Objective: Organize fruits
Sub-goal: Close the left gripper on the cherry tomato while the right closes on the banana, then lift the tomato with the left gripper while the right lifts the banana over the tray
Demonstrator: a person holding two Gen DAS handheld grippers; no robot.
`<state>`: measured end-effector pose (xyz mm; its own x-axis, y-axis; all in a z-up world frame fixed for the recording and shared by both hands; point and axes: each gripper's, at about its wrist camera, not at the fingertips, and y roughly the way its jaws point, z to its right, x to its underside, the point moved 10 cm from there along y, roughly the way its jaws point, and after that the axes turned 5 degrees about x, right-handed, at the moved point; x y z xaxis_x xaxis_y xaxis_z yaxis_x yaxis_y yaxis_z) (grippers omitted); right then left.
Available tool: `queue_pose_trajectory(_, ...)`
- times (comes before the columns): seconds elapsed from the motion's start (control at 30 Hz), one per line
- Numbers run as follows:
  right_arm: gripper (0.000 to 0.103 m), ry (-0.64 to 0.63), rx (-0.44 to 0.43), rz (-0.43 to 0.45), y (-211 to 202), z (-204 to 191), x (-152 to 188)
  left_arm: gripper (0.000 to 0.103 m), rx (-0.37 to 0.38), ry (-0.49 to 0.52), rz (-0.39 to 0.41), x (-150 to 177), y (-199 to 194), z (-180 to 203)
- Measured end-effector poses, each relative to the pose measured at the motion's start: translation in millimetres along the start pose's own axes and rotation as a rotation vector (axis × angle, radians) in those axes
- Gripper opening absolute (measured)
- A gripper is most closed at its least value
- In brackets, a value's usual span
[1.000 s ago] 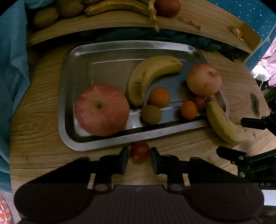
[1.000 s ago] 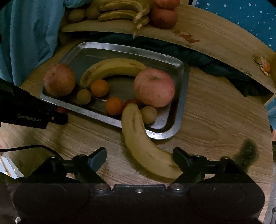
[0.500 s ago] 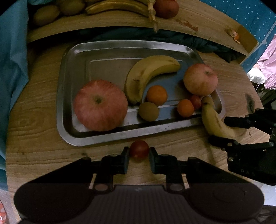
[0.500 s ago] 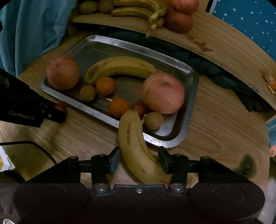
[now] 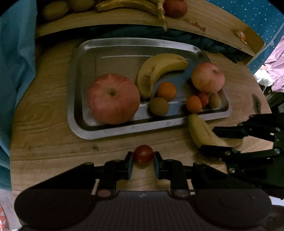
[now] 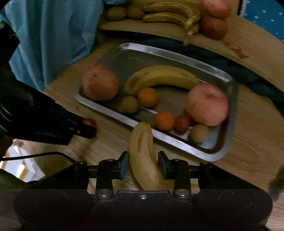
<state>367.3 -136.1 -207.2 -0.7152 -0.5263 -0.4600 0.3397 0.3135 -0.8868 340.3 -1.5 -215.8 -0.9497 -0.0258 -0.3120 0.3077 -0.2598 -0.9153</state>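
A metal tray (image 5: 74, 113) on the wooden table holds two apples, a banana (image 5: 159, 71), two small oranges, kiwis and a small red tomato. In front of the tray, my left gripper (image 5: 143, 160) is shut on a cherry tomato (image 5: 143, 154) just above the tabletop. To the right, my right gripper (image 6: 143, 165) is shut on a second banana (image 6: 142, 151), whose tip points at the tray's (image 6: 177, 142) near rim. The left wrist view shows that banana (image 5: 198, 128) between the right gripper's (image 5: 207, 139) black fingers. The right wrist view shows the left gripper (image 6: 90, 127) and its cherry tomato (image 6: 89, 122).
A raised curved wooden shelf (image 5: 106, 24) behind the tray carries a bunch of bananas (image 6: 170, 12), kiwis and apples. Dark cloth (image 5: 177, 35) lies between shelf and table. Blue fabric (image 5: 16, 62) hangs along the left side. The table edge runs close on the right.
My right gripper went from wide open to shut around the banana beside the tray, and the banana's tip has shifted off the rim. My left gripper has kept its hold on the cherry tomato.
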Motion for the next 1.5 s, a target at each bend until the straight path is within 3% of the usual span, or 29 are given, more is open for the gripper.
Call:
queue_pose_trajectory(0.2, 0.038, -0.057, -0.036, -0.003, 2, -18, -2, 0.027, 0.004, -0.011, -0.011, 6, -1, -2)
queue_pose_trajectory(0.53, 0.042, -0.042, -0.061, -0.003, 1, -19, 0, 0.027, -0.005, 0.003, -0.015, 4, 0, -1)
queue_pose_trajectory(0.97, 0.050, -0.085, -0.034, -0.015, 6, -19, 5, 0.027, -0.007, 0.008, -0.013, 4, 2, 0)
queue_pose_trajectory(1.5, 0.038, -0.056, -0.061, 0.018, 0, -16, 3, 0.026, 0.026, 0.008, 0.022, -1, -4, 2)
